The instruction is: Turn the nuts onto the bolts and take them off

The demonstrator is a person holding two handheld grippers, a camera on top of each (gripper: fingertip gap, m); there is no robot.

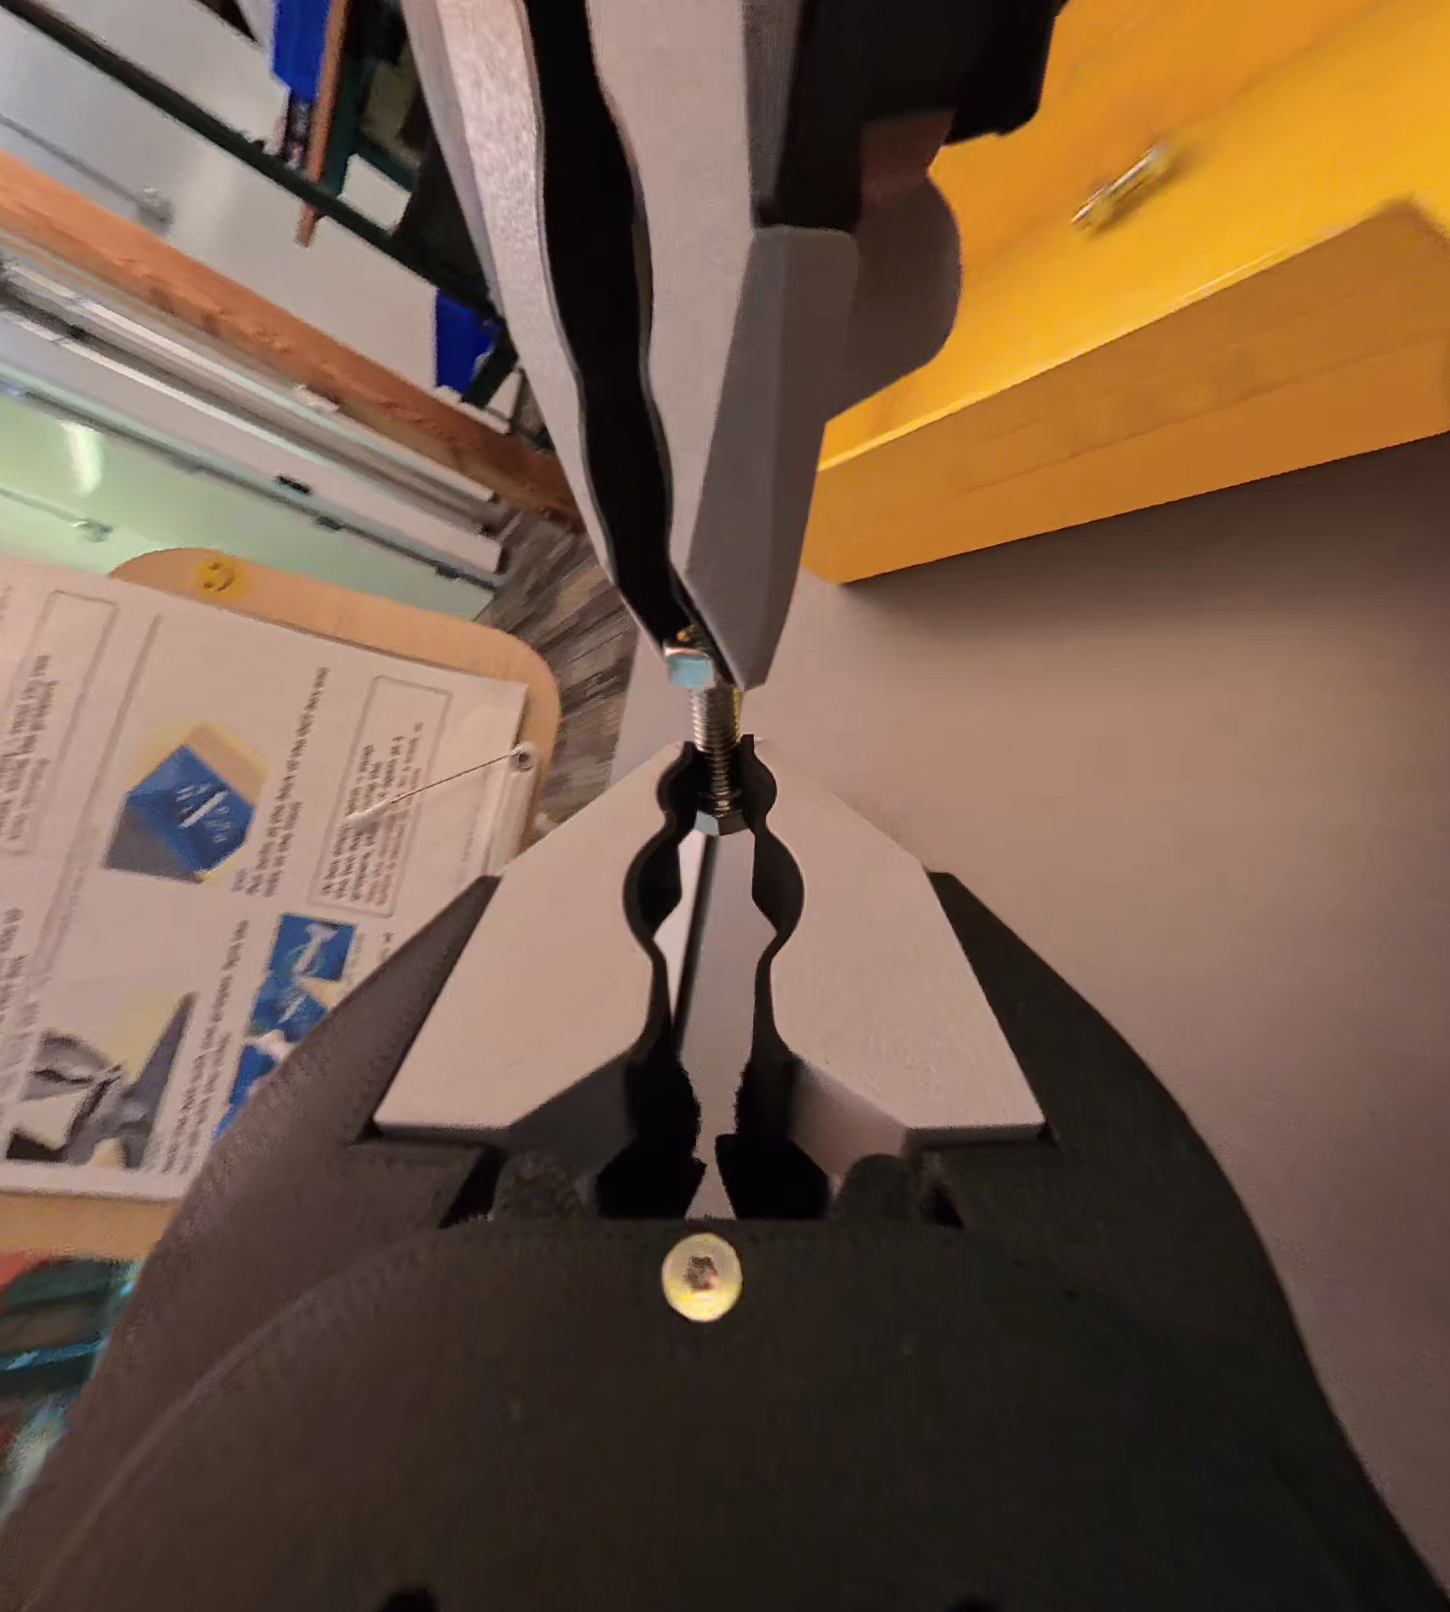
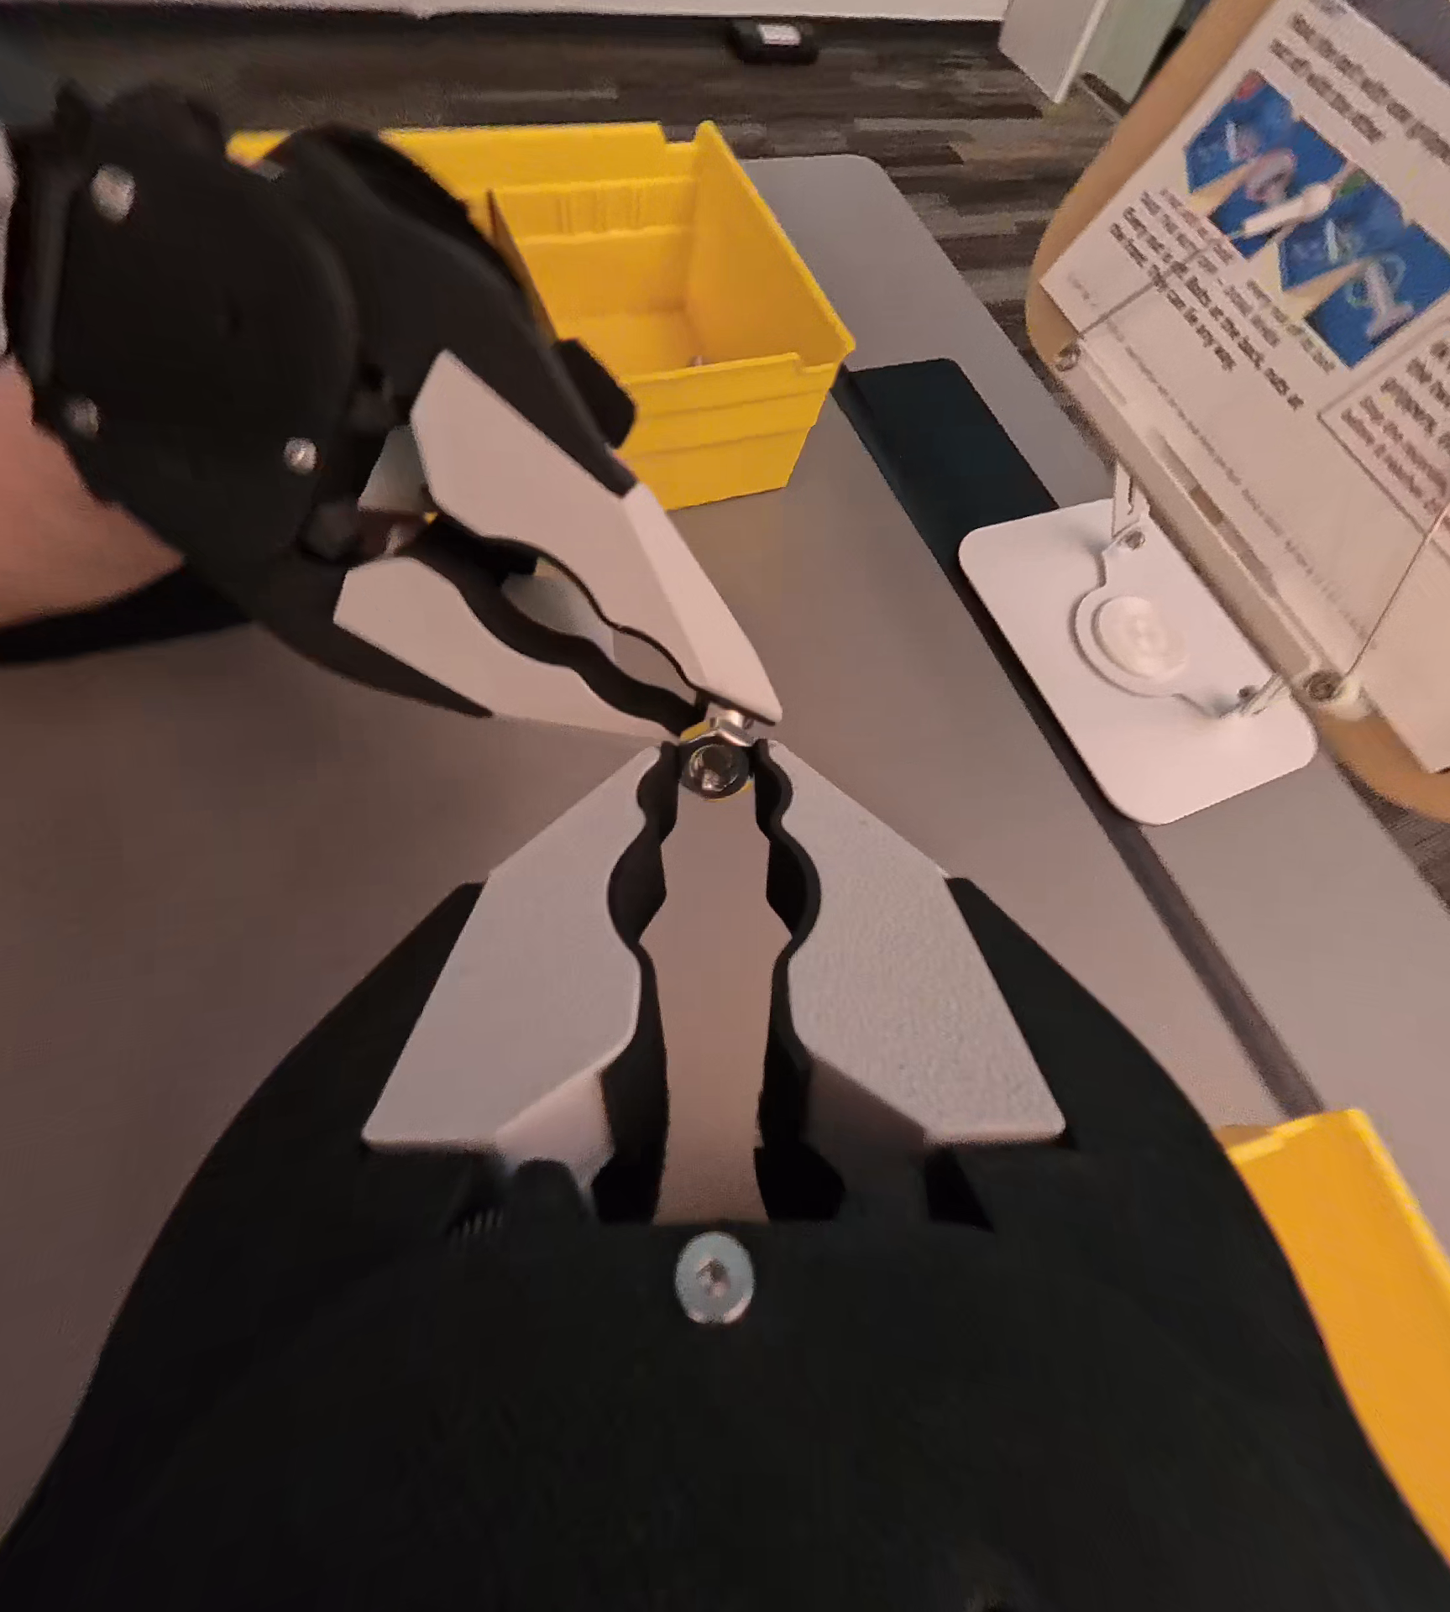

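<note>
A silver bolt (image 1: 711,750) is held in the air between my two grippers, above the grey table (image 2: 180,872). My left gripper (image 1: 717,768) is shut on the bolt's head end, with the threaded shaft sticking out past its tips. My right gripper (image 1: 704,672) comes in from above and is shut on a hex nut (image 1: 689,670) at the shaft's far end. In the right wrist view the nut (image 2: 712,772) shows end-on between my right gripper's tips (image 2: 712,761). The left gripper (image 2: 728,717) reaches in from the left just beyond it.
A yellow divided bin (image 2: 730,436) stands at the back of the table, with a small metal part (image 1: 1127,187) in it. Another yellow bin (image 2: 1401,1352) is at the near right. An instruction sheet (image 2: 1314,349) on a white stand base (image 2: 1140,741) stands at the right edge. The grippers are tip to tip, or close to it.
</note>
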